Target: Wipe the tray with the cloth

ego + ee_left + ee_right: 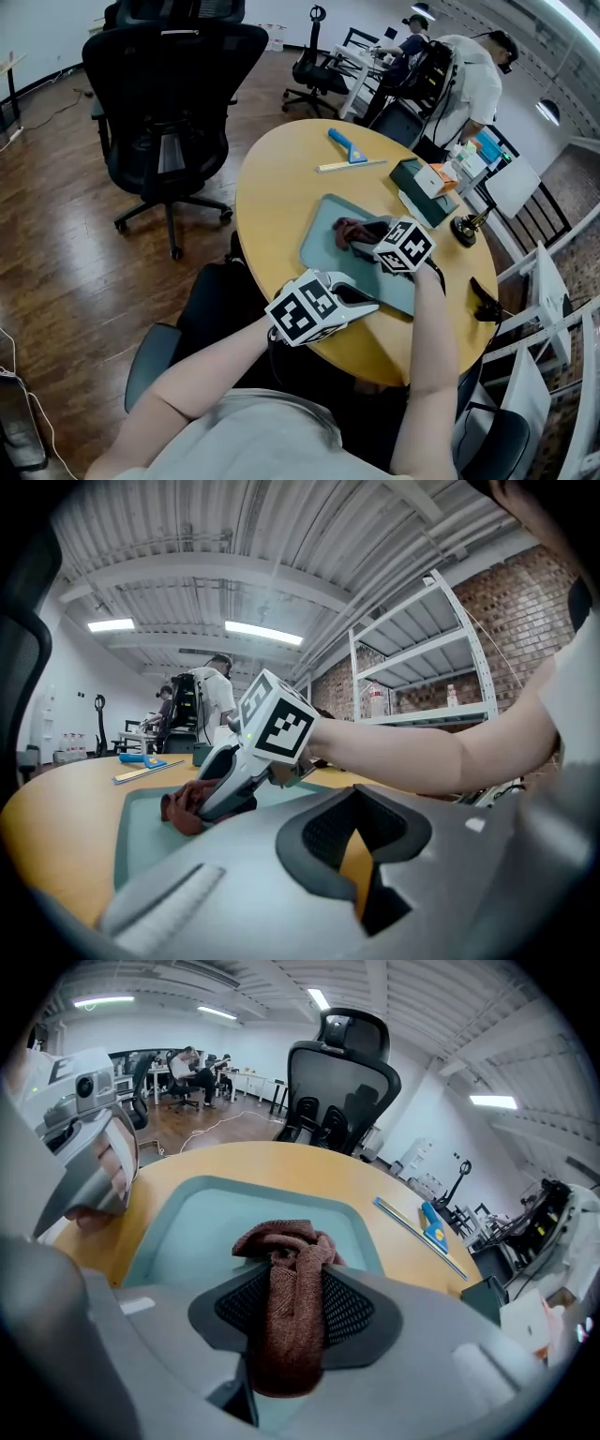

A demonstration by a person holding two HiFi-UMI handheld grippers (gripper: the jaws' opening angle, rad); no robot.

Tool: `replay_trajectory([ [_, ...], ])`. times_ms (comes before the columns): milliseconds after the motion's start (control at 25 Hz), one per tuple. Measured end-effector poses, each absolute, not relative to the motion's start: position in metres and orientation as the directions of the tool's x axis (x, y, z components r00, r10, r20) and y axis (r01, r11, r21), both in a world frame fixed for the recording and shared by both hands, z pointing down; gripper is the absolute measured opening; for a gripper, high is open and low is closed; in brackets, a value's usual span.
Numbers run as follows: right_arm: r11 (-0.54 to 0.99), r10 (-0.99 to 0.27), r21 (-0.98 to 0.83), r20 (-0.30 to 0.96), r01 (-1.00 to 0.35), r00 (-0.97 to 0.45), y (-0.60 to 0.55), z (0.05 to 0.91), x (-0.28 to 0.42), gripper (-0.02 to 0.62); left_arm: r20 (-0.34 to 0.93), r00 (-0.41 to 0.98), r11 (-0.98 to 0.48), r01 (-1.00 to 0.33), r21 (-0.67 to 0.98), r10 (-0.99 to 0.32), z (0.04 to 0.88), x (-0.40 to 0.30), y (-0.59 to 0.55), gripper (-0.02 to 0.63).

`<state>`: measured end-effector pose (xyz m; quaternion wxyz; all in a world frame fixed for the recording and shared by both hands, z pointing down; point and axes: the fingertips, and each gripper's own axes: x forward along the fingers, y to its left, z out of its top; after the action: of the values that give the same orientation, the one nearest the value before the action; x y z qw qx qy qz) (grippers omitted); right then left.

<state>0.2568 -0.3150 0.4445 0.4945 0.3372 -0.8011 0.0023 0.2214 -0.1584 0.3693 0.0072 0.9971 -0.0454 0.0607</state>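
The right gripper (pixel 292 1283) has its 2 fingers squeezed tight on the brown cloth (pixel 281 1241), which sits bunched up inside the green tray (pixel 202 1227). The left gripper (pixel 354 803) is at the tray's near edge, fingers pressed together, holding nothing.

right gripper (pixel 295 1269) jaws clamped on brown cloth (pixel 281 1237), bunched, hanging out past the tips | under it teal tray (pixel 197 1213) on yellow table (pixel 234 1159) | left gripper (pixel 84 1147) at tray's left edge | ruler (pixel 403 1222) + blue scraper (pixel 433 1227) near table's right edge | black chair (pixel 342 1082) past far edge
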Motion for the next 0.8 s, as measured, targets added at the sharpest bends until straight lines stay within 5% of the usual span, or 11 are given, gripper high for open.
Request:
replay_trajectory([
  [800,0.67,-0.601,0.415,0.79,-0.615,-0.123,-0.363,0.447,0.302,0.155,0.119,0.988,-0.995,-0.096,-0.001,-0.095,0.368,0.221,-0.159,0.0],
])
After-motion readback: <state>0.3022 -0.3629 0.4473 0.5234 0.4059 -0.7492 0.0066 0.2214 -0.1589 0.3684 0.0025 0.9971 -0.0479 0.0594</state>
